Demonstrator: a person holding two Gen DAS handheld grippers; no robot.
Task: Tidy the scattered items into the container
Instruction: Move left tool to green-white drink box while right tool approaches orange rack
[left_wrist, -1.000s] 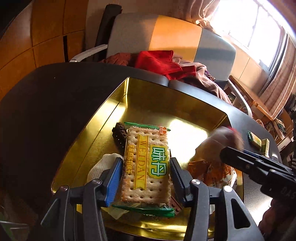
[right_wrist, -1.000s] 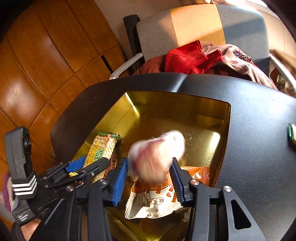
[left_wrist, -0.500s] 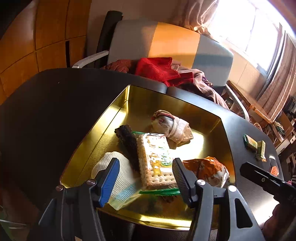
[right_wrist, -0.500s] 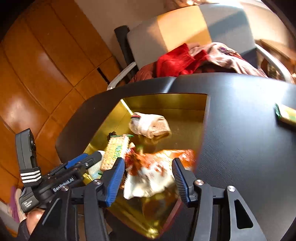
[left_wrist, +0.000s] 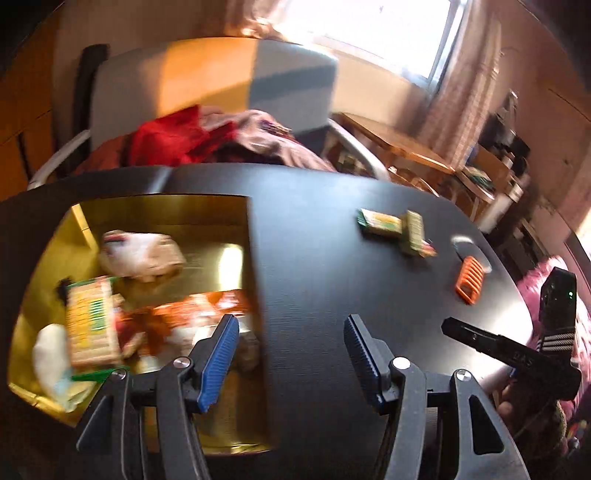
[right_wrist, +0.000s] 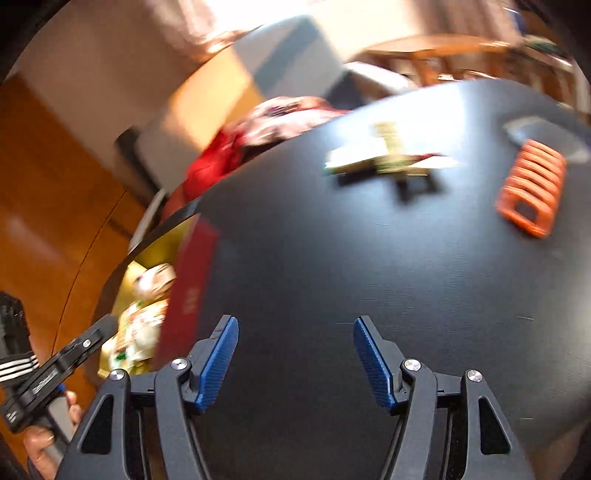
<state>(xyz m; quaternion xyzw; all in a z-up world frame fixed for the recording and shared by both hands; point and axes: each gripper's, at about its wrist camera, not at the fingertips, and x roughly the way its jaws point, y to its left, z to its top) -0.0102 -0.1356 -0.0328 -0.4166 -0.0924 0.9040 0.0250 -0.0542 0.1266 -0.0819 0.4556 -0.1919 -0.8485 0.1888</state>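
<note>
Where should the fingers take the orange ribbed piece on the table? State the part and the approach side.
Grip the orange ribbed piece across its narrow width, on the two long side edges, coming down from above. It lies flat on the table, so the ends offer little to hold, and the ribs run across it. The open right gripper looks nearer. Blur hides finer detail.

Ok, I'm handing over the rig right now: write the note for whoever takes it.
Left gripper: open, empty, over the gold tin's right rim.
Right gripper: open, empty, over bare black table.
In the gold rectangular tin: cracker packet, white wrapped bundle, orange snack bag, white cloth.
Left on the table: two green-yellow packets, orange ribbed piece beside a grey object.
</note>
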